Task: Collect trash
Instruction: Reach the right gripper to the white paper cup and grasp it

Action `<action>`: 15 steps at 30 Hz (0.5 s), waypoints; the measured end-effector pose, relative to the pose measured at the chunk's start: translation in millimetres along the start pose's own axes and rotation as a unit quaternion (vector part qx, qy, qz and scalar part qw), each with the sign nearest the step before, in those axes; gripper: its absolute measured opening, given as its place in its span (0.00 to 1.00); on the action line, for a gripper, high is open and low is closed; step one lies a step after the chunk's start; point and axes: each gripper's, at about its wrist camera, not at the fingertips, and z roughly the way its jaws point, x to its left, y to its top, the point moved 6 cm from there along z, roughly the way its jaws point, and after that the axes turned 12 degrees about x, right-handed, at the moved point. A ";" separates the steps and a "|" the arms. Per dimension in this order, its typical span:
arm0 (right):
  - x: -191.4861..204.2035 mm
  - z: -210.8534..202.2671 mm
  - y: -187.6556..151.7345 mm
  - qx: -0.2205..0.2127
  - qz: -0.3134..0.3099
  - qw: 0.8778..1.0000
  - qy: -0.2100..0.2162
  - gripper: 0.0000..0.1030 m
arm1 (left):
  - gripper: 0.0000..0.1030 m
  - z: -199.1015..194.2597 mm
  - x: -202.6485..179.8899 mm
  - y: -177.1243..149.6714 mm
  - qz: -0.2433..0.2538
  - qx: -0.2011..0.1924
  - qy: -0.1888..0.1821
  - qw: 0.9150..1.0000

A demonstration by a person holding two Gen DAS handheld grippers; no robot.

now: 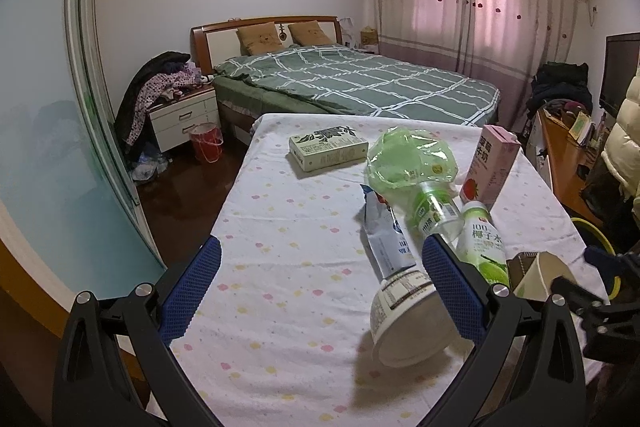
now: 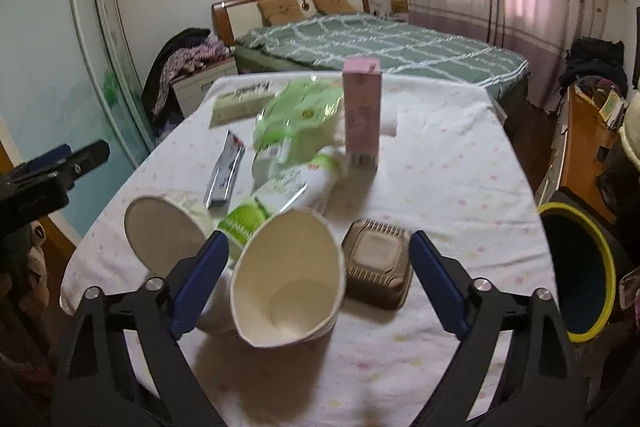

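Observation:
Trash lies on a table with a white dotted cloth (image 1: pixel 280 267). My left gripper (image 1: pixel 320 263) is open, with a tipped white paper cup (image 1: pixel 404 323) just inside its right finger. My right gripper (image 2: pixel 320 251) is open around a second tipped paper cup (image 2: pixel 292 279). A brown clamshell box (image 2: pixel 378 269) lies just right of that cup, also between the fingers. Beyond lie a green-labelled bottle (image 2: pixel 280 195), a blue-white wrapper (image 2: pixel 226 175), a green plastic bag (image 2: pixel 300 115), an upright pink carton (image 2: pixel 361 115) and a flat green-white box (image 1: pixel 328 147).
A dark bin with a yellow rim (image 2: pixel 580 271) stands right of the table. A bed (image 1: pixel 360 83) lies beyond the table, a nightstand (image 1: pixel 184 115) and red basket (image 1: pixel 206 143) to its left. A glass door (image 1: pixel 52 131) stands left, a desk (image 1: pixel 564 163) right.

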 end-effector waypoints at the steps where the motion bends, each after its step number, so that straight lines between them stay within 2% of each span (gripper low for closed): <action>1: 0.1 -0.5 -2.7 0.001 0.002 1.000 0.001 0.81 | 0.96 -1.7 -0.1 -0.9 0.001 -0.001 0.001 1.000; 7: -11.8 -18.0 -23.6 -0.012 0.003 1.000 -0.013 0.81 | 0.96 -11.9 6.2 -3.8 -0.008 -0.013 0.004 1.000; 10: -8.2 -24.5 -32.5 -0.021 -0.011 1.000 -0.006 0.81 | 0.96 -14.0 6.1 -6.8 -0.011 -0.012 0.000 1.000; 15: 0.2 -15.3 -44.7 -0.008 -0.027 1.000 -0.005 0.79 | 0.96 -23.5 3.4 -11.1 -0.010 -0.017 -0.003 1.000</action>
